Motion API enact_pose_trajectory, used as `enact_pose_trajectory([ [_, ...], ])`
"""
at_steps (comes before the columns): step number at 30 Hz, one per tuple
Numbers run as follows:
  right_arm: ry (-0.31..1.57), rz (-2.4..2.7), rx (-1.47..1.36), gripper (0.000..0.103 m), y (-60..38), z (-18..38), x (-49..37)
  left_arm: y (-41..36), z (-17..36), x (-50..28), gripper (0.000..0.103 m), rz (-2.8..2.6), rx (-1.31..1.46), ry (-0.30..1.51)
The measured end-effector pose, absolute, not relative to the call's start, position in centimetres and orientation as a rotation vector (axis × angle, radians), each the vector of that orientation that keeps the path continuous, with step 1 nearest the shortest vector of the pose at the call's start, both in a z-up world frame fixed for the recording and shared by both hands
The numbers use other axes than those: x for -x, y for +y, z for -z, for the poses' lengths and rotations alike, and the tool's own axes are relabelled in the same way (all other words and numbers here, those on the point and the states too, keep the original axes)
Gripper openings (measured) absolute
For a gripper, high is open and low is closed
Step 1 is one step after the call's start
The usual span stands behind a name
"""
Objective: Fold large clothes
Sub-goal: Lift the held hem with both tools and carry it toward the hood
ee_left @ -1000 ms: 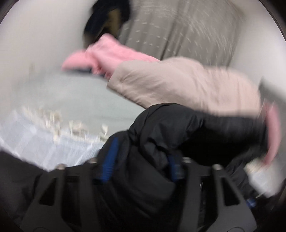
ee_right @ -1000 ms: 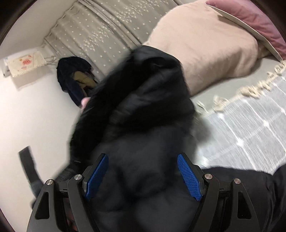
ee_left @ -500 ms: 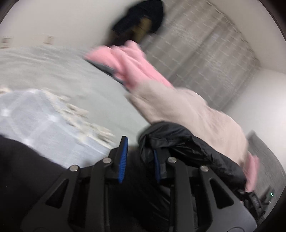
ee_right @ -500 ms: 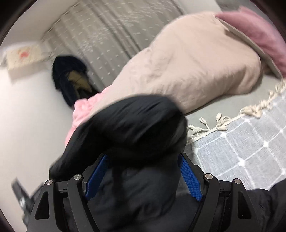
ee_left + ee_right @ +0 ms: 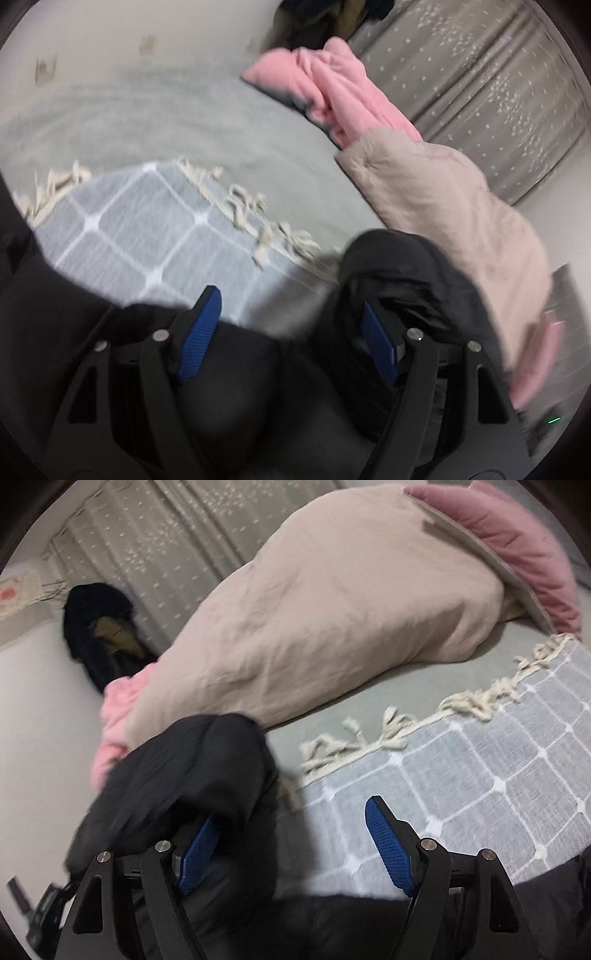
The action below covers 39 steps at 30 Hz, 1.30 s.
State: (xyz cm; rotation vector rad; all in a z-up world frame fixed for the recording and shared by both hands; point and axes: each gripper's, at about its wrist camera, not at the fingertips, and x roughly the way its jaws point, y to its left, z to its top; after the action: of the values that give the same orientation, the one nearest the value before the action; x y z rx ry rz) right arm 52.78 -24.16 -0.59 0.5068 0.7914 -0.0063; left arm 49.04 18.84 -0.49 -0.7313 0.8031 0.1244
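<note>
Soft, even indoor light reaches you in both wrist views, with no hard glare and only faint shadows. In your left view, motion blur smears the pink garment point(image 5: 343, 92), the fringe of the checked blanket point(image 5: 147, 236) and the black jacket point(image 5: 399, 266). Your right view is sharper on the beige duvet point(image 5: 332, 627), though the jacket's edge point(image 5: 184, 768) blurs. Fisheye bending curves the curtain point(image 5: 177, 535), and dark vignetting rings every corner.

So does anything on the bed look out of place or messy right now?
Yes: the puffy black jacket sits bunched in a lump instead of flat, draped over one blue pad of the right gripper. The left gripper is opening, with nothing clamped.
</note>
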Motion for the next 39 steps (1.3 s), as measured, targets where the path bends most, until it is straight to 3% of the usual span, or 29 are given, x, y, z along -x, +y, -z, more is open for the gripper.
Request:
enact_pose_trajectory([
  [2,0.818,-0.065,-0.483,0.080,-23.9,-0.8,-51.5,19.1,-1.7,-47.6,0.078,-0.088,0.775,0.763],
  [5,0.783,-0.111,-0.481,0.080,-23.9,-3.0,-50.7,18.1,-4.8,-47.4,0.092,-0.128,0.710,0.681],
  [7,0.743,-0.126,-0.534,0.081,-24.1,-4.0,-51.5,17.3,-5.2,-48.9,0.093,-0.159,0.652,0.702],
  [11,0.724,-0.153,-0.709,0.083,-24.6,-2.7,-55.0,16.6,-1.7,-55.0,0.093,-0.183,0.540,0.918],
  [14,0.814,-0.129,-0.811,0.083,-24.4,1.0,-57.6,17.6,2.7,-56.6,0.090,-0.017,0.686,1.026],
  [15,0.833,-0.136,-0.825,0.071,-24.1,2.1,-58.1,17.9,4.4,-56.9,0.066,0.124,0.773,1.038],
  [16,0.838,-0.160,-0.832,0.052,-23.9,2.8,-58.4,18.0,5.3,-56.8,0.044,0.215,0.816,1.046],
  [17,0.849,-0.200,-0.850,0.013,-23.5,3.7,-58.5,18.1,5.8,-56.6,0.017,0.294,0.854,1.044],
  [20,0.811,-0.221,-0.786,0.008,-23.1,3.0,-57.3,18.3,3.9,-54.8,0.012,0.323,0.739,0.965],
  [28,0.581,-0.430,-0.445,0.006,-21.9,-6.5,-46.9,16.0,-3.5,-45.1,0.011,0.399,0.220,0.748],
  [31,0.598,-0.432,-0.339,0.006,-21.8,-6.6,-42.6,15.1,-4.0,-40.9,0.011,0.412,0.069,0.725],
  [35,0.757,-0.377,-0.257,0.007,-21.5,-2.8,-40.1,13.9,-3.0,-36.2,0.011,0.410,-0.117,0.704],
  [39,0.889,-0.346,-0.217,0.018,-21.2,-1.2,-38.3,12.1,-1.4,-34.2,0.011,0.386,-0.281,0.712],
])
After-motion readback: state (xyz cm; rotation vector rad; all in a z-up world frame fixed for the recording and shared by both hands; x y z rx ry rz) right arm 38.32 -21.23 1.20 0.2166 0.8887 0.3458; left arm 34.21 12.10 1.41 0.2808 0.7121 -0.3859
